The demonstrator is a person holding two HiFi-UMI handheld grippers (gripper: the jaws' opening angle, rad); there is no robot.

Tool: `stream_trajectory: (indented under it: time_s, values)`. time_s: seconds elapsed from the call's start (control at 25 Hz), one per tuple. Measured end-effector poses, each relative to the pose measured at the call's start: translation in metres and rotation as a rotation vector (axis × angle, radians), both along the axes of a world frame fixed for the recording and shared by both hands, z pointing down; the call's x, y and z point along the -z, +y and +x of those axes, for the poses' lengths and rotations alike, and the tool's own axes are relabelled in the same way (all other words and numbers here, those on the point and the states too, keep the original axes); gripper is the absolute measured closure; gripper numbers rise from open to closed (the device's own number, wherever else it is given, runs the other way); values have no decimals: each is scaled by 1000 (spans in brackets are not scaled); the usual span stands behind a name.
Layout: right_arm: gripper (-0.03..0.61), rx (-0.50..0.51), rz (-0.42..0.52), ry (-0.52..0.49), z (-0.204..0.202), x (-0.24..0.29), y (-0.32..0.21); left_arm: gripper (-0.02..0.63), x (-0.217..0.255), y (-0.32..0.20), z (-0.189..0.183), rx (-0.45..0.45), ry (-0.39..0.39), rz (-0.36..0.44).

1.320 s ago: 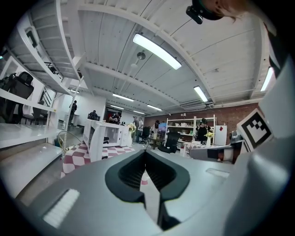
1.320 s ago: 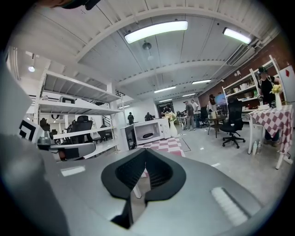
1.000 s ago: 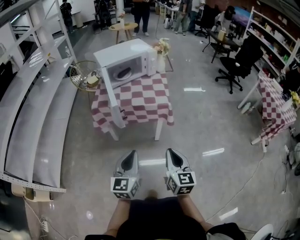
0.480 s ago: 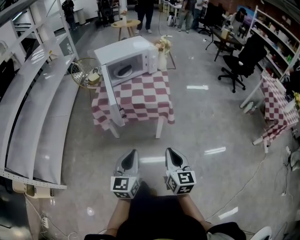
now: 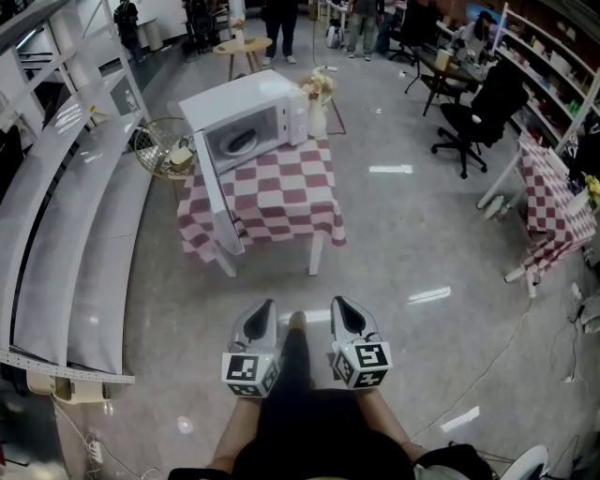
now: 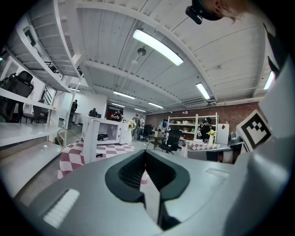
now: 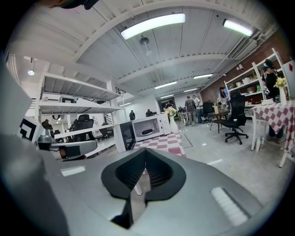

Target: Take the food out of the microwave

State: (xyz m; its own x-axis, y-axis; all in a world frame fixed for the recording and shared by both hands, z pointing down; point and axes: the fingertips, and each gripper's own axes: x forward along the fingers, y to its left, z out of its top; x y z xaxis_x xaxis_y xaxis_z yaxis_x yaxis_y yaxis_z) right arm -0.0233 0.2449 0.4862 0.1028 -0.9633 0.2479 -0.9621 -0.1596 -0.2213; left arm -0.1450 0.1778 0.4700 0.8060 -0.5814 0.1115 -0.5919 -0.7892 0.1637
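well short of the checkered table (image 5: pixel 281 202), the left gripper (image 5: pixel 264 307) and right gripper (image 5: pixel 339 304) are both closed on nothing, the food (image 5: pixel 238 142) sits inside the microwave (image 5: pixel 246 127), and its open door (image 5: pixel 217 202) juts outward, so a careless reach could likely knock it.

A table (image 5: pixel 281 202) draped in red-and-white checked cloth is standing on the glossy grey floor (image 5: pixel 412 262). A vase of pale flowers (image 5: pixel 318 103) is sitting at its far right corner, and a round wire basket (image 5: pixel 157 148) is sitting just beside its left side. Long white shelving (image 5: pixel 66 234) is running along the left. A black office chair (image 5: pixel 478 108) and a second checked table (image 5: pixel 548 202) are occupying the right. People (image 5: pixel 278 19) are standing near a small round wooden table (image 5: pixel 239 47) at the back.
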Motion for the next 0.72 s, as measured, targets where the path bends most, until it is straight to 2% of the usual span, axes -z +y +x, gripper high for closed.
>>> stream_trajectory:
  time_s: [0.4, 0.72]
  values:
    - [577, -31, -11, -16, 21, -7, -20, 604, -4, -20, 26, -38, -1, -4]
    - [577, -10, -17, -18, 36, -7, -53, 604, -7, -51, 44, -22, -4, -18]
